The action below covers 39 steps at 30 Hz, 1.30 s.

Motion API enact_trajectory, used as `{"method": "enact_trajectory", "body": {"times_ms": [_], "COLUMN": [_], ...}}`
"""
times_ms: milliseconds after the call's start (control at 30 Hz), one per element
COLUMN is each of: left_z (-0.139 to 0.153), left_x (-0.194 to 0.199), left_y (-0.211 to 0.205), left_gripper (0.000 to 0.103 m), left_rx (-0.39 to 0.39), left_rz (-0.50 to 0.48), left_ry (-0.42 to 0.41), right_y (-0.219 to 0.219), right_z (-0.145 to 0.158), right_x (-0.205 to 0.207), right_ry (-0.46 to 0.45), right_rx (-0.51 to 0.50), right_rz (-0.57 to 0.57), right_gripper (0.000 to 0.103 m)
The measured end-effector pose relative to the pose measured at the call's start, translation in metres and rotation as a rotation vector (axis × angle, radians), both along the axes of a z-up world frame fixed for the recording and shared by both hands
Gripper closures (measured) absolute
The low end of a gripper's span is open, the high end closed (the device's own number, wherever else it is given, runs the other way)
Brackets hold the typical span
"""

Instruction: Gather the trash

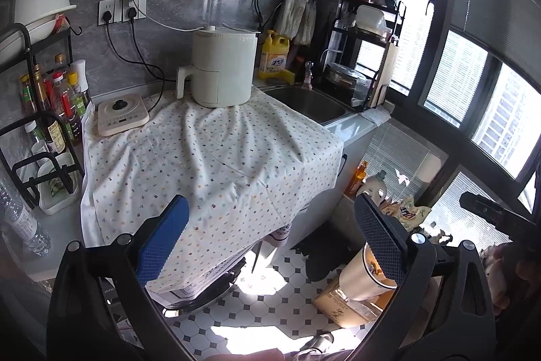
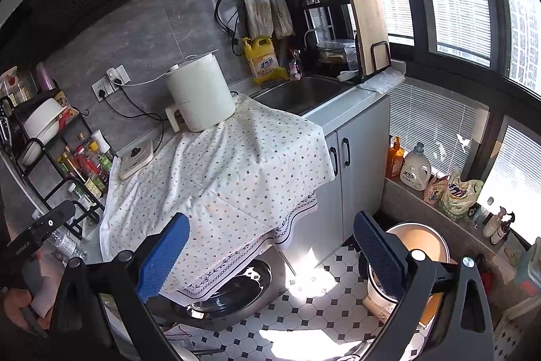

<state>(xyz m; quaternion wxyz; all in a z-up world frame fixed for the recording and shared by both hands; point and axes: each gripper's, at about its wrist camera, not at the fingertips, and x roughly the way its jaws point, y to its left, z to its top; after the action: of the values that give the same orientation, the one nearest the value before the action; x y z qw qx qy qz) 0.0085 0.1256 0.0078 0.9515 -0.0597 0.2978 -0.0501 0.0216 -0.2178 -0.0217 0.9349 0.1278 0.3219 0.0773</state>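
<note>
My left gripper (image 1: 272, 239) is open and empty, held above the front edge of a dotted white cloth (image 1: 209, 158) that covers the counter. My right gripper (image 2: 270, 254) is open and empty too, over the cloth's hanging front (image 2: 230, 178). A round beige trash bin (image 2: 410, 263) stands on the tiled floor at the lower right, partly behind my right finger; it also shows in the left wrist view (image 1: 363, 276). No loose trash shows on the cloth. A clear plastic bottle (image 1: 20, 219) lies at the far left.
A white air fryer (image 1: 221, 66) and a small induction cooker (image 1: 121, 114) sit on the cloth. A rack of sauce bottles (image 1: 57, 104) stands left, the sink (image 1: 307, 102) right. A cardboard box (image 1: 348, 303) lies on the floor. A washing machine door (image 2: 233, 290) is below the cloth.
</note>
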Motion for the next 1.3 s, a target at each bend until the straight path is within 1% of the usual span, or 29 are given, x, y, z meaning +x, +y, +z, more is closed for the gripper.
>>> {"method": "enact_trajectory", "body": {"times_ms": [467, 1300], "left_z": [0.003, 0.002], "left_x": [-0.006, -0.013], "left_y": [0.008, 0.016], "left_gripper": [0.006, 0.006], "left_rx": [0.005, 0.008], "left_rz": [0.022, 0.007], "left_ry": [0.004, 0.003], "right_y": [0.005, 0.014], "right_z": [0.003, 0.006], "right_x": [0.001, -0.011], "right_ry": [-0.006, -0.002], "right_rx": [-0.009, -0.030], "right_rz": [0.029, 0.037], "right_gripper": [0.008, 0.008]}}
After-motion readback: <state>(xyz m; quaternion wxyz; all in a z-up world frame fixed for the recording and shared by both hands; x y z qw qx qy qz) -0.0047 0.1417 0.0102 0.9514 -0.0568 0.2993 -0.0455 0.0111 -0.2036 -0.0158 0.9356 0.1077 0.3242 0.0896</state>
